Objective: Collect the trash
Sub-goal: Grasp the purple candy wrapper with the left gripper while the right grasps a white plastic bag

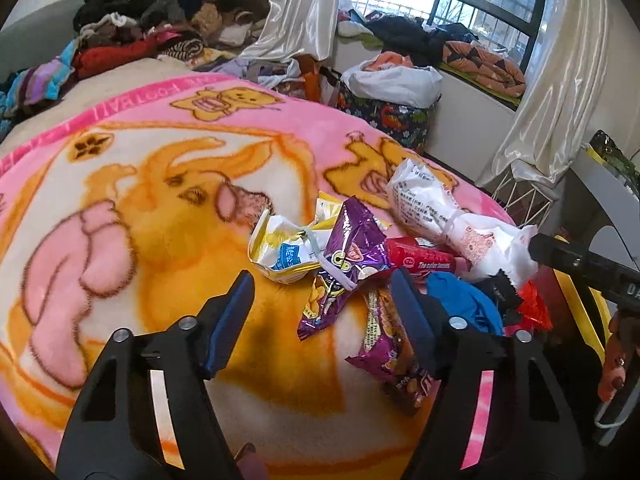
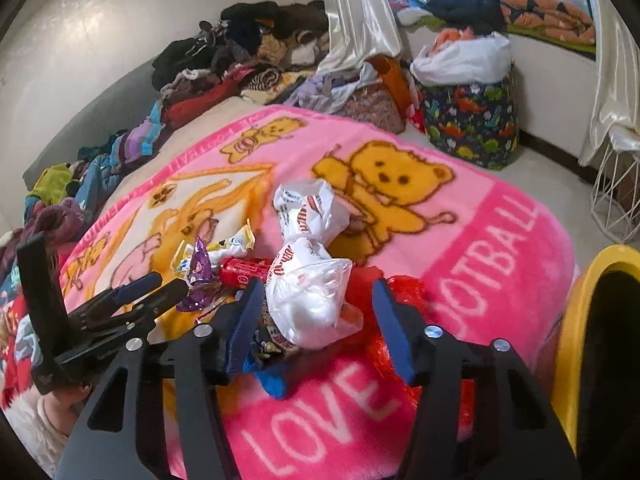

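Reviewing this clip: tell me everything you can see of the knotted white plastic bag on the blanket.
The white plastic bag is thin, crinkled film with red and black print, knotted at the middle into two bulging lobes. It lies on its side on the pink blanket, atop the wrapper pile, against the red wrapper. The right gripper straddles its near lobe; whether the fingers press it is unclear.

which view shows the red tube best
The left wrist view: the red cylindrical tube lies side-on with white lettering readable. The right wrist view shows only its end, half hidden by the crumpled white plastic bag.
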`<state>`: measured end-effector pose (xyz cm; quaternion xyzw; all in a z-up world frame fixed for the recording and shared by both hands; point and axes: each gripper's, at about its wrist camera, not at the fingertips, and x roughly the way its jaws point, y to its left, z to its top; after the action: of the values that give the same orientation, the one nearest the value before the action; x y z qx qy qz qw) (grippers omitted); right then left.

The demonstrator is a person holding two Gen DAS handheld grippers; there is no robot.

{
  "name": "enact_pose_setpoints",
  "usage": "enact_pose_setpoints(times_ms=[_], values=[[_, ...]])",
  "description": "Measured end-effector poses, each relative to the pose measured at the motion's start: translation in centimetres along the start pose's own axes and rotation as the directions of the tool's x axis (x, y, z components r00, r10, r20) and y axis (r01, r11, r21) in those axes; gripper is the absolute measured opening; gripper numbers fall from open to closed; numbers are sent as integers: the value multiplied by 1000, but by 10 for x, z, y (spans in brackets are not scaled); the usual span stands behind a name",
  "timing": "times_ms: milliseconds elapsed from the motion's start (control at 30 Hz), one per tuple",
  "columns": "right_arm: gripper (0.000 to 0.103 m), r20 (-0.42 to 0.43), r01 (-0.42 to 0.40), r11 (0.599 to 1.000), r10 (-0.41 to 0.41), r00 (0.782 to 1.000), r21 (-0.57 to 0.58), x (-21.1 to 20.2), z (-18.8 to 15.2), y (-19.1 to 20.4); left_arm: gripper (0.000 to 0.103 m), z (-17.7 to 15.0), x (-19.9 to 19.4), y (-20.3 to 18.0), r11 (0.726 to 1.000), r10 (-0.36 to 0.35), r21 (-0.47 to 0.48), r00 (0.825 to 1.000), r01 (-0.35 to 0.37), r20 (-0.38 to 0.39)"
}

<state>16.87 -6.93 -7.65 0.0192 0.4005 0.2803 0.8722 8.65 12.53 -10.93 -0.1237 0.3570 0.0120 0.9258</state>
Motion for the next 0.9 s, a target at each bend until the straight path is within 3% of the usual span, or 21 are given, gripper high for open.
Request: enact_pose_setpoints(times_ms=[33,100,167,267,467,533,600,900], values=[[45,-7,-8,1000,8,1000,3,3,0,0,60,0,4,1,1000,-11,-2,1000,11,-15],[29,-22,-24,1000,24,999,8,9,1,-1,59,1,9,1,1000,-13,-2,999,12,-31],[20,-17,-50,999,50,999,12,10,-1,-1,57,1,16,1,999,-33,-10,998,32,-59],[11,3,-45,999,45,999,-21,6,-2,5,54,1,22,1,999,-45,-10,996,44,-81],[7,28,-58,998,59,998,-23,1,0,8,37,-2,28,3,998,-56,-27,992,53,-112],[6,44,-62,998,63,997,-29,-3,1,9,19,-1,28,2,998,-59,-22,992,57,-112],[6,52,-61,998,62,997,-35,-6,3,12,15,0,26,2,998,-59,-17,992,57,-108],[6,157,-65,994,78,984,-88,-41,15,26,13,11,0,-9,998,-65,16,997,66,-34]])
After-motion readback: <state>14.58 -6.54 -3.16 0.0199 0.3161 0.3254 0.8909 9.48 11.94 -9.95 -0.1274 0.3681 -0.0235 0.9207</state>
